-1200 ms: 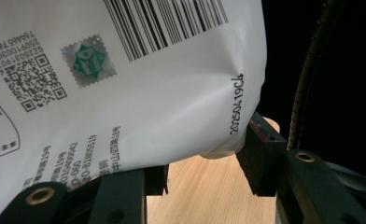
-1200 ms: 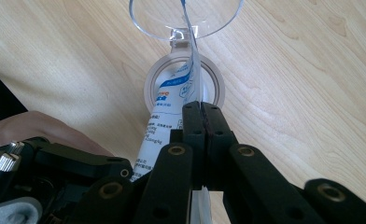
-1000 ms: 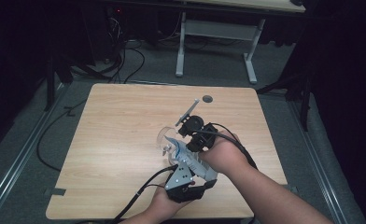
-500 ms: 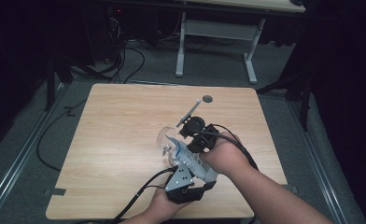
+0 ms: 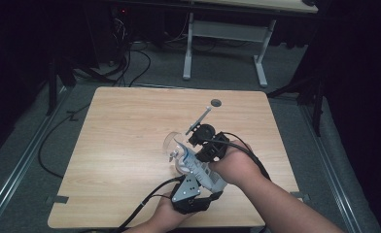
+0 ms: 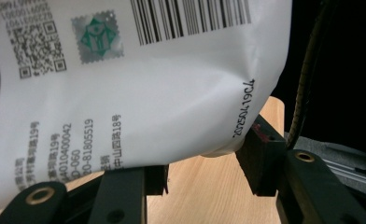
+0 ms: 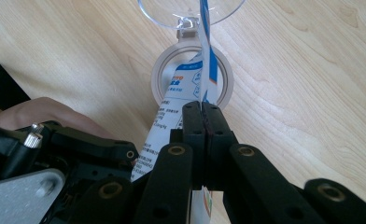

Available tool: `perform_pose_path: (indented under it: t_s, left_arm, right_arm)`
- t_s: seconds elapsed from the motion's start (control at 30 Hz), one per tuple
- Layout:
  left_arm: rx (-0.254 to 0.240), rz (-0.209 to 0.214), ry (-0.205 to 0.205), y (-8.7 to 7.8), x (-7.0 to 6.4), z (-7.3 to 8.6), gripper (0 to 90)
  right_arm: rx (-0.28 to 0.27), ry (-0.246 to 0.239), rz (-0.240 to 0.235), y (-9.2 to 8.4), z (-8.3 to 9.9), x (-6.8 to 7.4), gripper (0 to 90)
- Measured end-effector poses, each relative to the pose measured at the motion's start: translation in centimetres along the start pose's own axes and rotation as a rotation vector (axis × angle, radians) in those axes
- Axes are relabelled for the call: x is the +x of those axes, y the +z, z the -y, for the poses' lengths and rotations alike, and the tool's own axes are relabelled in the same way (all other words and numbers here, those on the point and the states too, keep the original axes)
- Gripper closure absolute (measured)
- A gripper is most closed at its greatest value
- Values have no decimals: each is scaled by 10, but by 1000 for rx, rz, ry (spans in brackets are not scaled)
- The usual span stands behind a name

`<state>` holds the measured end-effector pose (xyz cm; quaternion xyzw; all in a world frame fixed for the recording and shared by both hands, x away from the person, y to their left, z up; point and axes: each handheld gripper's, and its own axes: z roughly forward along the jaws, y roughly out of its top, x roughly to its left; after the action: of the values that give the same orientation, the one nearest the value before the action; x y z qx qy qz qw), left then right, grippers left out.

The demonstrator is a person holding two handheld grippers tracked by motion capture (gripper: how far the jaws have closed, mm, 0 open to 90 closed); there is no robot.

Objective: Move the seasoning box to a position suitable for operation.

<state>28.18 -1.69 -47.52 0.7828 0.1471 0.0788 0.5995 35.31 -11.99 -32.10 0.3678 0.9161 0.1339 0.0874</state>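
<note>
1. Right gripper [image 7: 203, 108] has its jaws pressed together on the thin top edge of a white pouch [image 7: 172, 116].
2. Left gripper [image 6: 204, 177] holds the pouch's fuller body [image 6: 125, 84] between its spread jaws.
3. Both grippers keep the pouch over the wooden table [image 5: 130, 126], its upper end at a round container [image 7: 160, 74] with a clear lid [image 7: 158, 11].

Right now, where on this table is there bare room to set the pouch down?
The table's whole left half, out to the left edge, is bare, as is the far strip. It is crowded near centre-right, where both grippers hold the pouch by the clear container.
</note>
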Motion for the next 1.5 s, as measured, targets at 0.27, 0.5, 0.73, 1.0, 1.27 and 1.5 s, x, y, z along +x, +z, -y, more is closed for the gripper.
perform_pose_path:
  t_s: [0.27, 0.5, 0.73, 1.0, 1.27, 1.5]
  left_arm:
    - [16, 0, 7, 0, 0, 6, 578]
    - [35, -5, 19, 0, 0, 11, 578]
    - [45, -7, 13, 1, 0, 17, 576]
    - [38, -12, 5, -2, 2, 20, 573]
    - [39, -10, -26, -4, 6, 24, 573]
    - [40, -21, -28, -4, 9, 28, 574]
  right_arm:
    - [5, 10, -4, 1, 3, 1, 900]
    - [7, 10, -11, 1, 6, 2, 900]
    - [17, 13, -15, 1, 10, 0, 900]
    - [24, 14, -14, -2, 9, 0, 900]
    - [25, 17, -8, -4, 9, 2, 900]
    - [33, 25, -7, -5, 11, 0, 900]
